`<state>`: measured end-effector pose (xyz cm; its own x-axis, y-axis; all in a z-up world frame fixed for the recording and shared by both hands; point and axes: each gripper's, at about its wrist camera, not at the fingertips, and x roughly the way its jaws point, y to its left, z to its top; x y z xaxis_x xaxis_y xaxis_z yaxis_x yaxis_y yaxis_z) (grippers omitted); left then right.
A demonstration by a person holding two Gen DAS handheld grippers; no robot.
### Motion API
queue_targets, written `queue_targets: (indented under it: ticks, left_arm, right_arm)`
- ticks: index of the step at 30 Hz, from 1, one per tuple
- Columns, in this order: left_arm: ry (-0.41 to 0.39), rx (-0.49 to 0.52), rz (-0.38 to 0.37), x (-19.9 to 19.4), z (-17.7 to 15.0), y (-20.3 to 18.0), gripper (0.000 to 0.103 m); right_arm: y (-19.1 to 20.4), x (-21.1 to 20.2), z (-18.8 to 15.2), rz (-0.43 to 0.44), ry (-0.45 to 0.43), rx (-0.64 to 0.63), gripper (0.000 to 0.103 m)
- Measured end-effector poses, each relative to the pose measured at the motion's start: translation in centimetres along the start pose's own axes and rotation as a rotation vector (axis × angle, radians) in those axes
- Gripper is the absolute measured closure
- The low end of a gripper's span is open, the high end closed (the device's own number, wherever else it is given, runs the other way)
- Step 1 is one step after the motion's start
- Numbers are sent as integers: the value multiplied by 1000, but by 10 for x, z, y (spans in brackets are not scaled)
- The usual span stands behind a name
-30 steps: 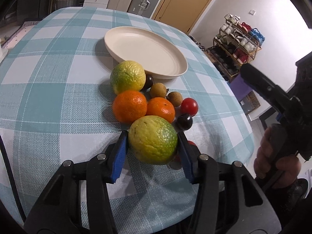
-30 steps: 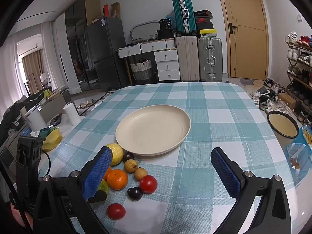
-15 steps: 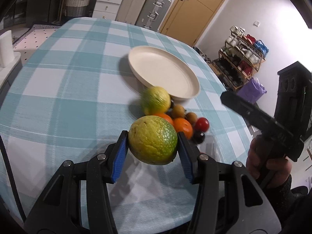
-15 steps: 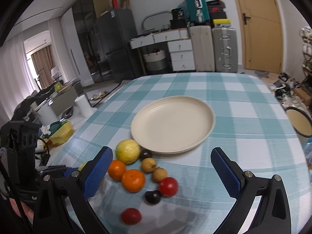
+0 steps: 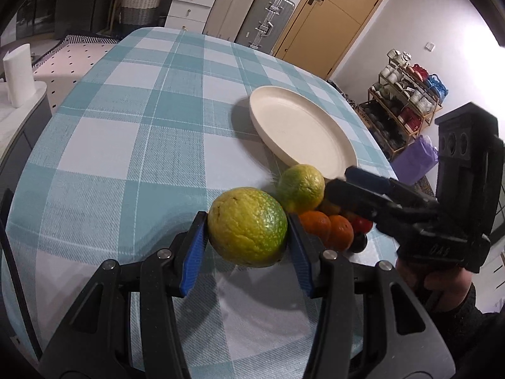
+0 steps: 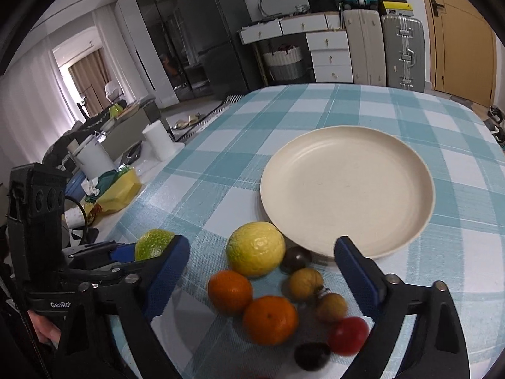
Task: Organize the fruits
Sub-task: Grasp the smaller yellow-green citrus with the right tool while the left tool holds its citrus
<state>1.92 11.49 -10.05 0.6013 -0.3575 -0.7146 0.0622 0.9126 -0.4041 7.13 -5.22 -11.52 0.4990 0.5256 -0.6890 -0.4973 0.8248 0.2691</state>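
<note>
— Starting at the left, we see the left gripper (image 5: 247, 246) clamped on a big yellow-green citrus (image 5: 247, 226), its blue pads pressing both sides of the fruit and holding it clear of the checked tablecloth (image 5: 126, 145). From the right wrist view only a green sliver of that fruit (image 6: 153, 243) shows beside the left gripper (image 6: 104, 254).

— Agreed. Moving right, we find the loose pile on the cloth: a second yellow-green citrus (image 6: 255, 249) just beside the plate's near rim, two oranges (image 6: 230, 291) (image 6: 270, 319) touching each other in front of it, and a dark round fruit (image 6: 296, 258) tucked against the plate.

— We also count two small tan fruits (image 6: 305, 283) (image 6: 331, 307), a red one (image 6: 347, 335) and another dark one (image 6: 311, 355) nearest the camera, both blurred.

— And the right gripper (image 6: 263, 267)?

— We see its fingers spread wide over the pile, nothing between the pads; its jaws have just been closing a little. In the left wrist view the right gripper (image 5: 363, 186) reaches in above the oranges, gripped by a hand (image 5: 432, 281).

— Farthest right, the cream plate (image 6: 347, 189) sits bare on the cloth, no fruit in it.
</note>
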Motion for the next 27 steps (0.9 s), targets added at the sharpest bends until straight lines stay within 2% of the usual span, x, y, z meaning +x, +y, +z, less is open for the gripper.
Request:
queue_targets:
  ticks: [3,5,8,13,16,19,21,22,27]
  left_arm:
    - [1,4,-6,3,3,2,56]
    - [4,7,-7,7,4,1,56]
    - [8,1,-14,11,6,5,57]
    - [4,-8,-10,13,7,10,56]
    - [3,-15,-8,13,6,13,56]
    - [4,-21,-8,15,6,16,56]
    - [9,-24,-9,16,5,17,56]
    - [9,-26,-9,17,5,18,56]
    - [7,-32,-6,16,4,20,56]
  right_arm:
    - [3,11,1,-10,38,5,12]
    - [5,16,1,-29,66,0,19]
    - [10,23,1,-48,99,-26,20]
    - [19,28,2,-83,110,-65,27]
    - [31,33,0,-138,129,-131,34]
    - [42,40,-4,-194,146,-193,36]
    - [46,42,-5,-214,148,-217,42]
    - [48,43,-6,-226,147,-226,50]
    - [50,45,-5,-228,149,-237,51]
